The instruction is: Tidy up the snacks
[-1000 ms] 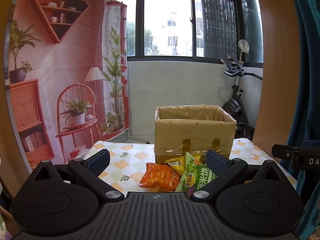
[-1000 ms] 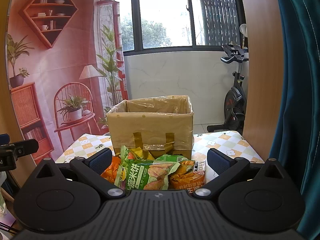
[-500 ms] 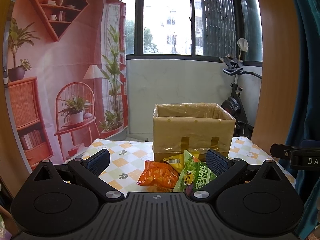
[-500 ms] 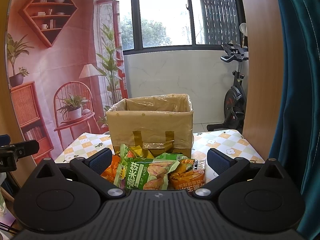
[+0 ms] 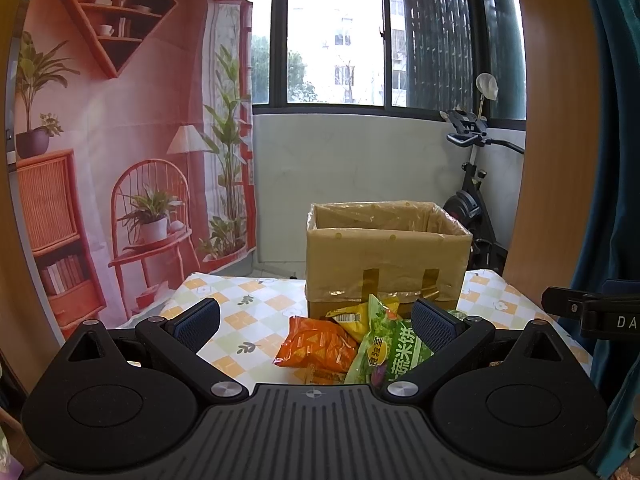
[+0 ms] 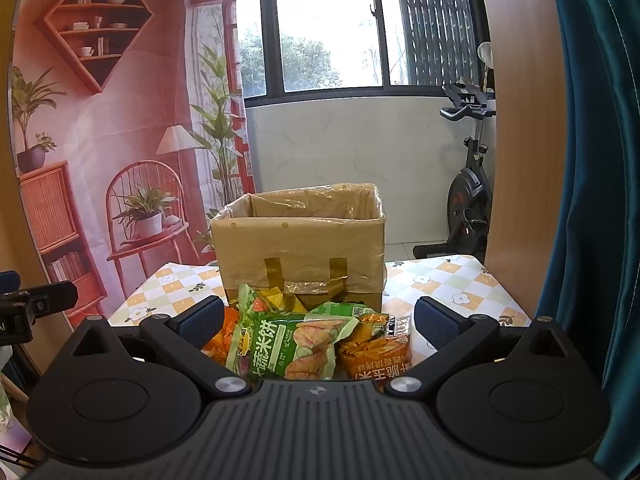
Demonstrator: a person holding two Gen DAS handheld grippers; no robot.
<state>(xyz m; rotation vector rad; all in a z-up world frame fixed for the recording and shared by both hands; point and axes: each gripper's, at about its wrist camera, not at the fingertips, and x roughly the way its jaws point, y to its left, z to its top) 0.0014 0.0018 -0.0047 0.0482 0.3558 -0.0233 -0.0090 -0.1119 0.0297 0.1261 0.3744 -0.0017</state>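
A: What is closest to us?

B: The left gripper [image 5: 316,318] and the right gripper [image 6: 318,318]. Both have their jaws wide apart, and nothing is in them.

A: Where are the snacks?

B: In a little pile near the front edge of the table [image 5: 256,308]. There is a green bag [image 6: 294,344], an orange bag [image 5: 320,346], a yellow bag [image 5: 354,316] and an orange-brown bag [image 6: 378,350]. They lean on each other, just in front of the box.

A: How will they feel?

B: Light and puffy, I think. The wrap looks shiny, so it may slip. Squeeze too hard and the chips inside could crack.

A: Where should we hold one?

B: Best by the flat top edge of the green bag, which sits on top of the pile.

A: And behind them?

B: The brown box [image 6: 298,246], open on top, with a plastic bag inside it. It stands near the middle of the table.
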